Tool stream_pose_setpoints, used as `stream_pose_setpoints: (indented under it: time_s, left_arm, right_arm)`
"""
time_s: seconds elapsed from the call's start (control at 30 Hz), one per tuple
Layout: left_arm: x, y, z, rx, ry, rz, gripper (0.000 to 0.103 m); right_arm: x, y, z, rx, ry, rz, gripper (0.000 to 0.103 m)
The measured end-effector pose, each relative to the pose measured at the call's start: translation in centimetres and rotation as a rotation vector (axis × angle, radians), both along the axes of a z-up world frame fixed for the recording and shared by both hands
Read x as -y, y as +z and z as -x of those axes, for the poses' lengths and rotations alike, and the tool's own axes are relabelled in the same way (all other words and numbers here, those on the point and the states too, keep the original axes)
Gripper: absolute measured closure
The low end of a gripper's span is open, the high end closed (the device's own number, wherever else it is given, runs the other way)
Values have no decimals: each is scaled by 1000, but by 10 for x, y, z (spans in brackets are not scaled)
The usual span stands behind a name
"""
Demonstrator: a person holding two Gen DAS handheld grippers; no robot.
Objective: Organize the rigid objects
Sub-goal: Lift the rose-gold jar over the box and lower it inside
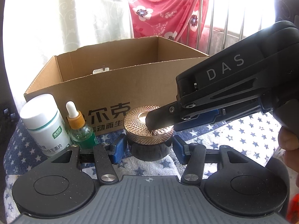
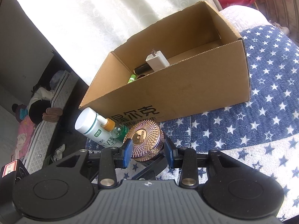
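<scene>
My both grippers, left gripper (image 1: 149,149) and right gripper (image 2: 147,154), grasping round black jar with rose-gold patterned lid (image 1: 148,125); next lift into brown cardboard box (image 1: 112,87).

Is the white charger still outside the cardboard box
No, the charger lies inside the box, on top of a dark tube.

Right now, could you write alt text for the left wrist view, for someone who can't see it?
A gold-lidded jar sits between the left gripper's blue pads while the right gripper's finger lies across its lid. Behind it stands an open cardboard box; a white bottle and a dropper bottle stand left, on a star-print cloth.
</scene>
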State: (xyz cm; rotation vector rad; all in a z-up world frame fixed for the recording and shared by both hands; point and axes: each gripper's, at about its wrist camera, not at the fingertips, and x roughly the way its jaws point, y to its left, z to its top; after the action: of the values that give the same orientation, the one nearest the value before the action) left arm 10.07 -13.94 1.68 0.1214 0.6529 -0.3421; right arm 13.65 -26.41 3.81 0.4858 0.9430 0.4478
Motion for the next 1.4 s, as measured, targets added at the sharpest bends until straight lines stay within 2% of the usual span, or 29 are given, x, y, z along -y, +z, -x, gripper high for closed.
stream_pose_setpoints:
  time_s: [0.87, 1.2, 1.4]
  left_arm:
    - [-20, 54, 32, 134, 22, 22, 50]
    - [-22, 86, 8, 177, 28, 25, 50]
    - [-23, 106, -25, 157, 30, 36, 50]
  right_arm:
    - [-21, 62, 39, 145, 23, 15, 63]
    - [-25, 97, 21, 213, 39, 15, 63]
    - [-20, 113, -13, 219, 47, -26, 63]
